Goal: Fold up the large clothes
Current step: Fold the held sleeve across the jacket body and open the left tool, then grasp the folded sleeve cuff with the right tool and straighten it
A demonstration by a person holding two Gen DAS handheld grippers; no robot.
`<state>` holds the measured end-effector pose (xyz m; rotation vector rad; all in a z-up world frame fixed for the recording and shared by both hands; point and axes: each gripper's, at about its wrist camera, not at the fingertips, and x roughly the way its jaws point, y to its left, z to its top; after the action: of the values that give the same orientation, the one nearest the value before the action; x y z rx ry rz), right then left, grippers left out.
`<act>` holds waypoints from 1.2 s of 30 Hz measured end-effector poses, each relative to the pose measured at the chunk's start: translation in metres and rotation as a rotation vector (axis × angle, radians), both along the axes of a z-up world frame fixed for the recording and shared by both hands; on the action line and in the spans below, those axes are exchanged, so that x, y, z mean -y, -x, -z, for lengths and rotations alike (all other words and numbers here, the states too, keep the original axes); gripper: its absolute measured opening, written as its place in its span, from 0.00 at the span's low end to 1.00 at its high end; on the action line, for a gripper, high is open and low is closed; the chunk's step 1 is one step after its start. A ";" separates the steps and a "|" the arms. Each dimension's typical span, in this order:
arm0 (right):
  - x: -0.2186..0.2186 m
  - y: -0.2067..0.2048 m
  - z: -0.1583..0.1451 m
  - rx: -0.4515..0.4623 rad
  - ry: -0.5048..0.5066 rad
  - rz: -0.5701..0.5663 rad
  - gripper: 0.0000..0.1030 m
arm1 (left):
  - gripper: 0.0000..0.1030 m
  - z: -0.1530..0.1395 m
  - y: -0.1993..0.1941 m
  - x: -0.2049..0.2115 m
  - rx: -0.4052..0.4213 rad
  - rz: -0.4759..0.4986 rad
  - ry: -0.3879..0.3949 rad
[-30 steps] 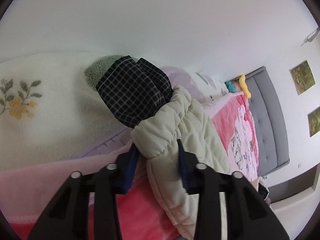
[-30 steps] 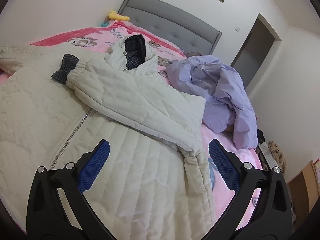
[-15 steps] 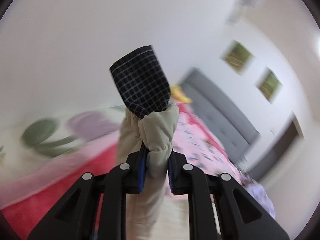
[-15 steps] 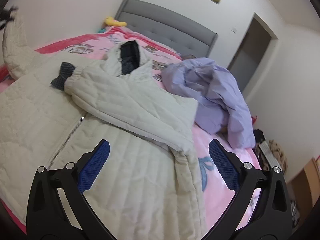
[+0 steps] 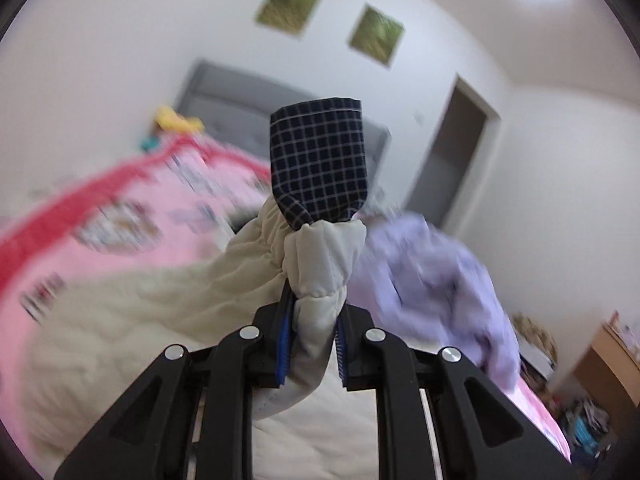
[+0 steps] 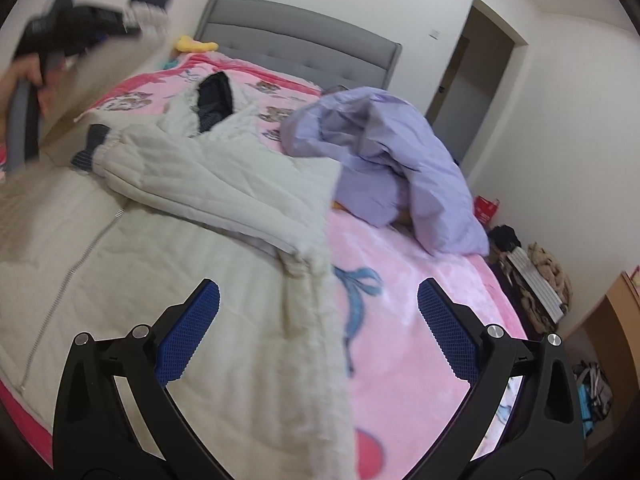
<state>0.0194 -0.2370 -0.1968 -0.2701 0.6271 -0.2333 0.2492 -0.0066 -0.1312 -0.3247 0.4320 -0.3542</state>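
Quilted cream jacket sleeve, checked cuff, pinched in left gripper.

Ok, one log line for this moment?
left gripper: shut on sleeve, raised | right gripper: open, above jacket | fold unfinished

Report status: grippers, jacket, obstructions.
Left gripper shut on jacket sleeve, lifted. Right gripper open above cream jacket. Purple garment beside it, apart.
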 end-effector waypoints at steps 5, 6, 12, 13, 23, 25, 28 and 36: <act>0.024 0.006 0.004 -0.011 -0.015 0.028 0.92 | 0.17 0.066 -0.005 0.062 -0.132 0.074 -0.182; 0.027 0.008 0.005 -0.011 -0.013 0.032 0.92 | 0.17 0.077 -0.003 0.063 -0.149 0.082 -0.203; 0.043 0.007 0.006 0.003 -0.068 0.041 0.92 | 0.19 0.112 -0.001 0.082 -0.188 0.164 -0.416; 0.044 0.007 0.004 0.010 -0.080 0.035 0.92 | 0.24 0.114 -0.001 0.085 -0.196 0.188 -0.463; 0.015 -0.041 -0.034 0.075 -0.184 -0.310 0.89 | 0.90 0.066 0.060 0.042 -0.074 0.326 -0.540; 0.006 -0.070 -0.042 0.056 -0.293 -0.424 0.59 | 0.93 0.061 0.053 0.015 -0.129 0.270 -0.482; -0.013 -0.124 -0.045 0.002 -0.344 -0.478 0.53 | 0.94 0.059 0.028 -0.035 -0.244 0.185 -0.390; -0.048 -0.246 -0.002 -0.284 -0.565 -0.478 0.54 | 0.94 0.086 -0.004 -0.118 -0.412 0.064 -0.275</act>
<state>0.2658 -0.1890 -0.1946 0.1005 0.8598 0.4474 0.2536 0.1114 -0.2172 -0.1127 0.8881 -0.2849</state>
